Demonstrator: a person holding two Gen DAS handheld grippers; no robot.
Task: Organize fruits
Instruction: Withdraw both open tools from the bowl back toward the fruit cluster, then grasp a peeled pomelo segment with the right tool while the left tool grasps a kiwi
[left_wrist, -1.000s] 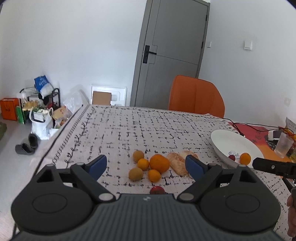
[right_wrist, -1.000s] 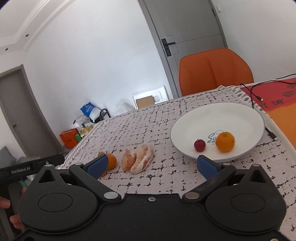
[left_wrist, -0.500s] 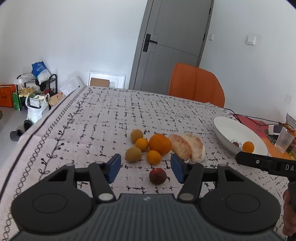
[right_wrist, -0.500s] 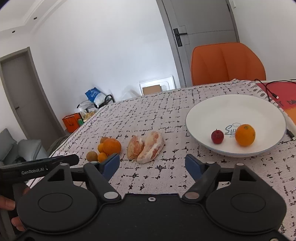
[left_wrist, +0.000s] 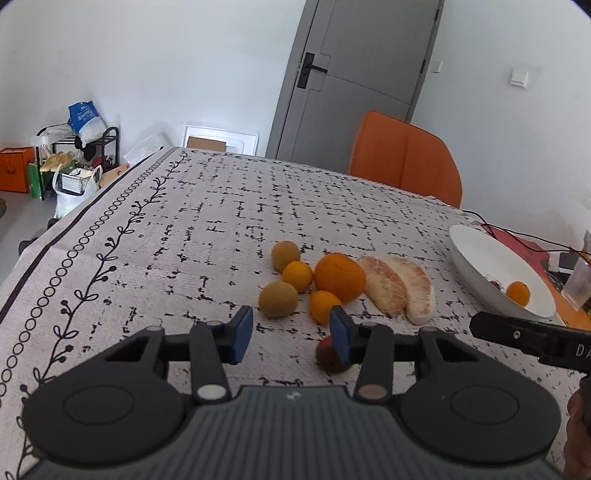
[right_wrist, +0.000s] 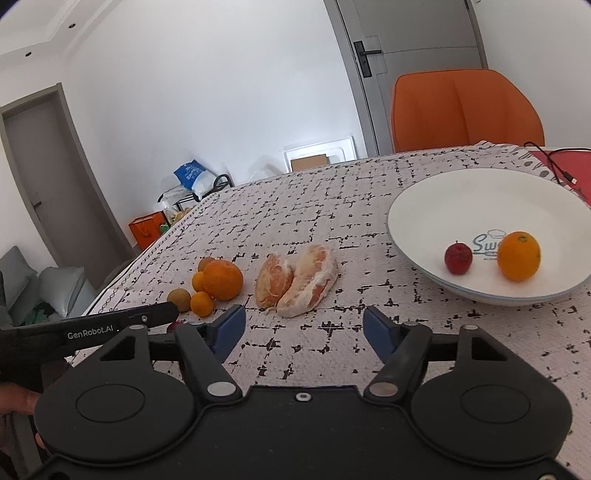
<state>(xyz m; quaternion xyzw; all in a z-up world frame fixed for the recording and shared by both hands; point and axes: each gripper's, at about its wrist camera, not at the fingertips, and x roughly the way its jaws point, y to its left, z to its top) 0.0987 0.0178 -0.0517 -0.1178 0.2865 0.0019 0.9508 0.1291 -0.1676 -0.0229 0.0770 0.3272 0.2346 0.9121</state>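
A cluster of fruit lies mid-table: a large orange (left_wrist: 340, 277), small oranges, two brown kiwis (left_wrist: 277, 299) and two peeled pomelo segments (left_wrist: 397, 288). A dark red fruit (left_wrist: 330, 355) lies just behind my left gripper's right finger. My left gripper (left_wrist: 291, 334) is open and empty, above the cloth before the cluster. My right gripper (right_wrist: 304, 328) is open and empty, in front of the pomelo segments (right_wrist: 299, 280). A white plate (right_wrist: 436, 192) at right holds a red fruit (right_wrist: 458, 257) and an orange (right_wrist: 518, 255).
An orange chair (left_wrist: 404, 158) stands at the table's far side. A cable (right_wrist: 554, 162) and a red mat lie beyond the plate. A clear cup (left_wrist: 580, 280) stands at the right edge. Bags and a rack (left_wrist: 74, 155) sit on the floor at left.
My left gripper's jaws have narrowed and it has moved forward towards the fruit cluster. My right gripper has narrowed a little and swung left towards the pomelo segments.
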